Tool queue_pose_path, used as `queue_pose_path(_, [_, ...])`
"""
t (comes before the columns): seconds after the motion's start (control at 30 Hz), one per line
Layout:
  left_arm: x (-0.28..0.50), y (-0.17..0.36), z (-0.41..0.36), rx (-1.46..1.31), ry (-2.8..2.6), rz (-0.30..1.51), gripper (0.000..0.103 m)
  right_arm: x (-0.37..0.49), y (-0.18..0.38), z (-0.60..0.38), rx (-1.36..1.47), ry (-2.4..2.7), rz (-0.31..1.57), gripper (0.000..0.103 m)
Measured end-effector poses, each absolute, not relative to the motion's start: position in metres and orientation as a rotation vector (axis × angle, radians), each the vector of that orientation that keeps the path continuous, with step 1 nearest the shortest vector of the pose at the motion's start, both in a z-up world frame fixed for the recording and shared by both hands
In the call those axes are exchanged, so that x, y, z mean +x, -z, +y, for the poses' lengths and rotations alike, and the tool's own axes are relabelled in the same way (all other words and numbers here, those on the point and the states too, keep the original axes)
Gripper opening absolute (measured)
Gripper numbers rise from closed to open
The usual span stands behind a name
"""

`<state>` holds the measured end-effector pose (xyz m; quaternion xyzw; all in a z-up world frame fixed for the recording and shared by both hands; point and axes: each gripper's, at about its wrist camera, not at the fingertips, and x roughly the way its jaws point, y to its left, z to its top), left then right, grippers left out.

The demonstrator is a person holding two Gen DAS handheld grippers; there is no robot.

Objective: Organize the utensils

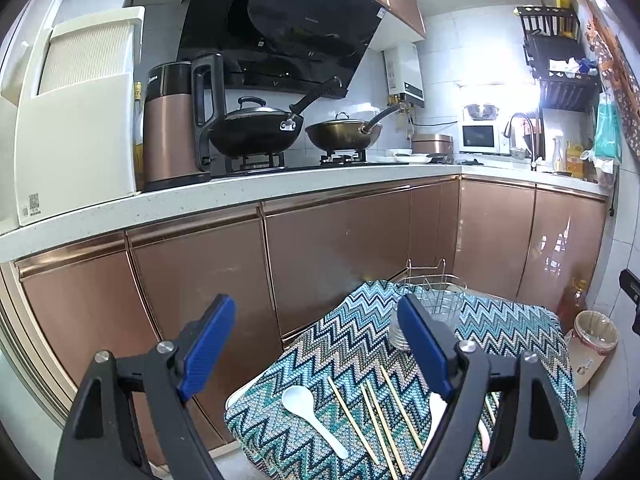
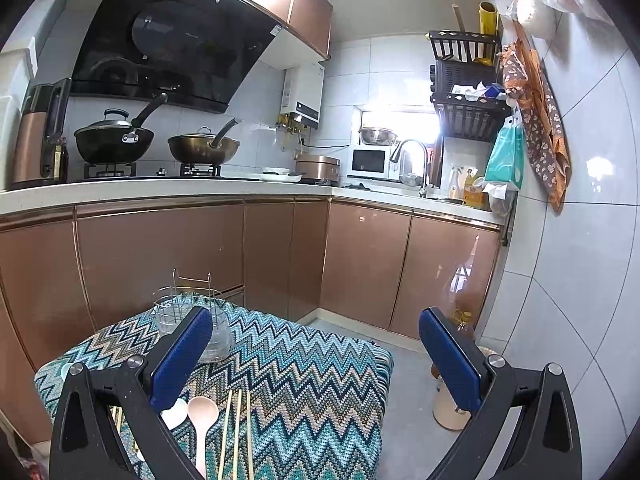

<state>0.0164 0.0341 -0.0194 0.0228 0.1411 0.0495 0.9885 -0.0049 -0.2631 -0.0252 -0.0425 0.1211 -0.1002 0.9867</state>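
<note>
Four bamboo chopsticks, white spoon, flat

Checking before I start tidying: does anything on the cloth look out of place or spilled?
Nothing spilled. The chopsticks and white spoon lie loose on the zigzag cloth, while the wire holder stands upright with none in it.

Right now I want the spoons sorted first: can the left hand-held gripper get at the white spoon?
Probably yes: the left hand-held gripper is open above the cloth, and the white spoon lies bare below it, apart from the chopsticks.
</note>
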Motion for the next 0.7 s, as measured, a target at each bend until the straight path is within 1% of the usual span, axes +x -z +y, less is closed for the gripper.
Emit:
queue_pose_path(0.4, [0.008, 0.01, 0.021, 0.081, -0.095, 0.268, 0.083, -0.012, 0.026, -0.263, -0.07, 0.183, 0.224, 0.103])
queue_pose_path(0.7, [0.015, 0.017, 0.001, 0.101, -0.044, 0.292, 0.083, -0.017, 0.03, -0.279, -0.054, 0.23, 0.235, 0.103])
